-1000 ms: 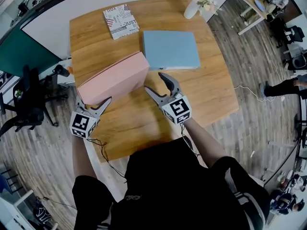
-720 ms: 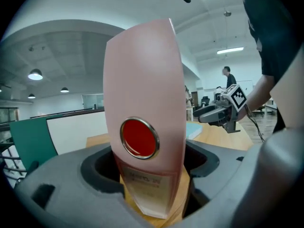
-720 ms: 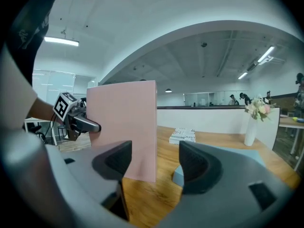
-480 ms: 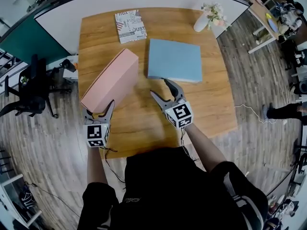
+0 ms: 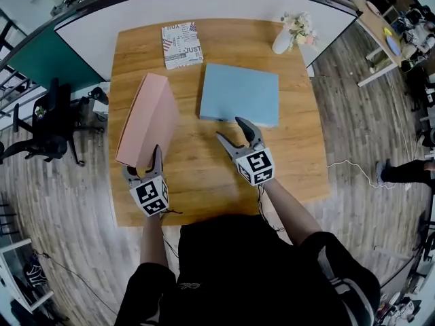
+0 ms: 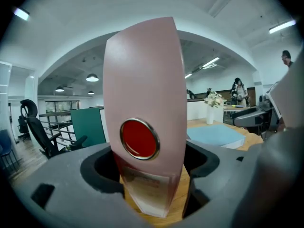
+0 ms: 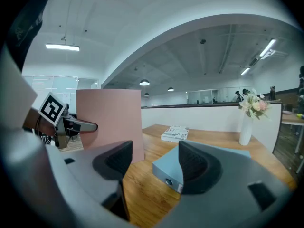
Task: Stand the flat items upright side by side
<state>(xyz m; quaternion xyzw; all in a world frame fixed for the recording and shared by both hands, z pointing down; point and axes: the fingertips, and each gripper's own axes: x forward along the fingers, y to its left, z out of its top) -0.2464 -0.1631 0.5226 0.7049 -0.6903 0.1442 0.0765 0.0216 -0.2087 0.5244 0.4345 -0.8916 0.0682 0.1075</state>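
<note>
A pink box file (image 5: 146,117) stands upright on its long edge at the table's left, lengthwise away from me. My left gripper (image 5: 144,163) is shut on its near end. In the left gripper view the pink spine (image 6: 145,89) with its red ring fills the space between the jaws. A blue box file (image 5: 239,92) lies flat at the table's middle. My right gripper (image 5: 232,129) is open just short of its near edge. The blue file's corner (image 7: 166,170) shows beyond the empty jaws, with the pink file (image 7: 109,122) to the left.
A printed book (image 5: 182,45) lies flat at the back left of the wooden table (image 5: 204,175). A white vase of flowers (image 5: 285,38) stands at the back right corner. An office chair (image 5: 47,124) is off the table's left side.
The pink file has swung round with my left gripper, from lying across the table's left to pointing away from me. My right gripper stays open by the blue file's near edge.
</note>
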